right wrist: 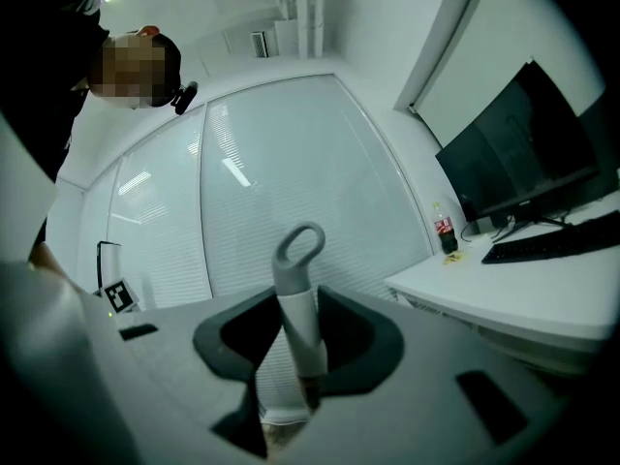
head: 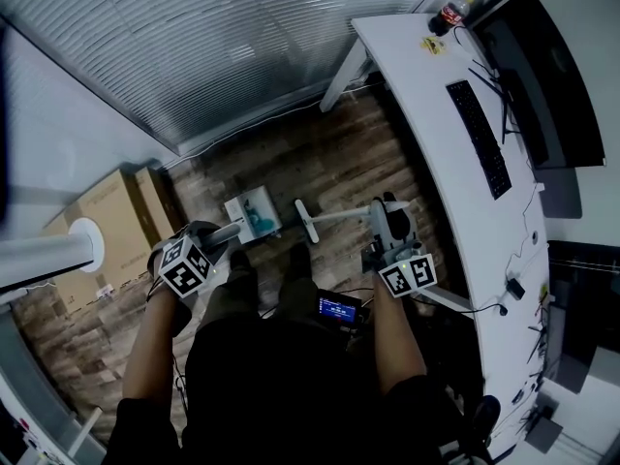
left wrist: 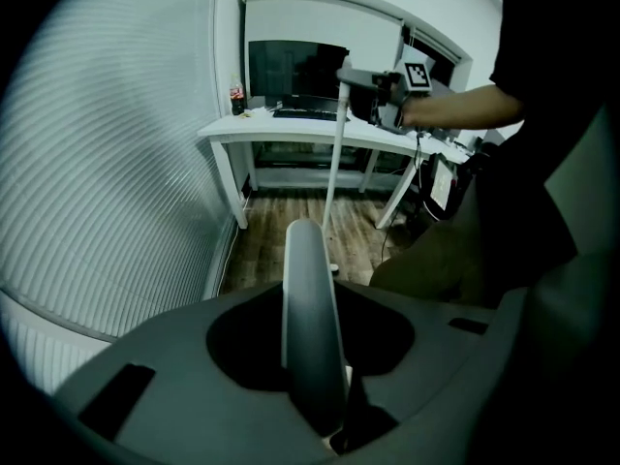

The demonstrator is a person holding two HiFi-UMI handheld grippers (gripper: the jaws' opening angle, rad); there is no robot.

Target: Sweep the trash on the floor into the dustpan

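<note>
Left gripper (left wrist: 315,361): jaws are clamped on the pale dustpan handle (left wrist: 308,298), which runs straight away from the camera between them. Right gripper (right wrist: 300,352): jaws are clamped on the broom handle (right wrist: 295,303), just below its loop (right wrist: 302,243). In the head view I read the right gripper just beside the edge of the desk (head: 426,105) and the left gripper well apart from it. The dustpan (head: 254,211) sits low at the wood floor (head: 329,148), also well apart from the desk. The broom head (head: 307,221) lies between the dustpan and the desk, near the dustpan. I cannot tell whether the broom head touches the floor. The broom handle runs from that head toward the desk and into the right gripper. The trash is too small for me to make out in any view.
</note>
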